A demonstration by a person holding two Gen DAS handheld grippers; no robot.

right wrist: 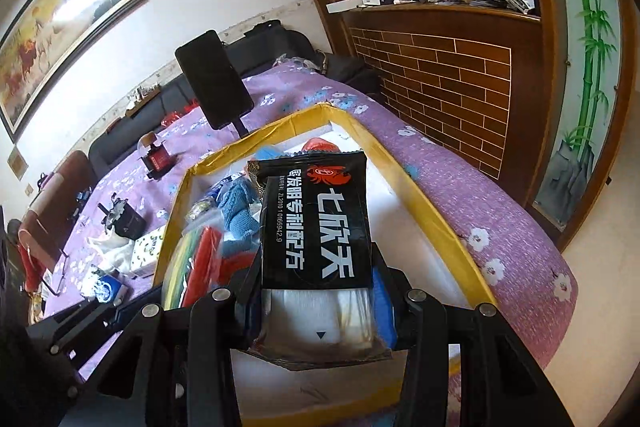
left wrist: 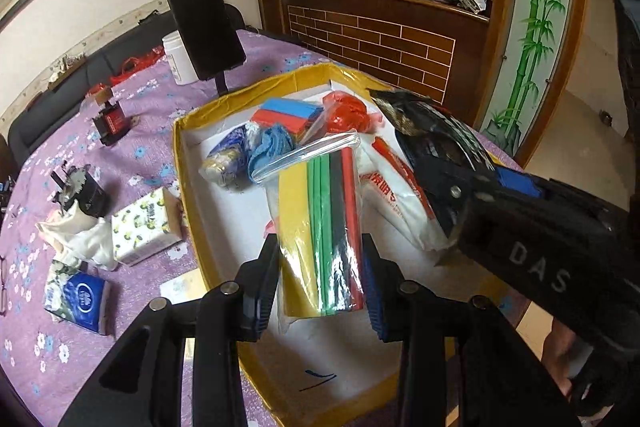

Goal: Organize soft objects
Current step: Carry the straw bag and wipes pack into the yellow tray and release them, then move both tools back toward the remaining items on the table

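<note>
- The left gripper (left wrist: 320, 279) is clamped on a clear zip bag (left wrist: 320, 223) packed with yellow, green, black and red strips, holding it over the near part of the yellow-rimmed box (left wrist: 178, 163).
- The right gripper (right wrist: 316, 291) is closed on a black packet (right wrist: 316, 223). White characters run down its face under a red crab logo, with a line of small print reading "ZL2010 1 0166942.9". The packet hangs over the box's white floor.
- From the left wrist view the right gripper's body carries pale letters "DAS" (left wrist: 540, 267).
- Inside the box, toward the far end, lie a blue knitted piece (left wrist: 272, 145), a bag of red and blue blocks (left wrist: 288, 115), a red plastic bag (left wrist: 346, 113) and a white bag with red print (left wrist: 400, 199); that print is too bent to read.
- Left of the box, on the purple flowered cloth (left wrist: 160, 95), sit a tissue pack with a green leaf pattern (left wrist: 146, 227) and a blue tissue pack (left wrist: 80, 297), whose logo is blurred.
- A dark phone (left wrist: 204, 27) stands on a holder beyond the box's far left corner.
</note>
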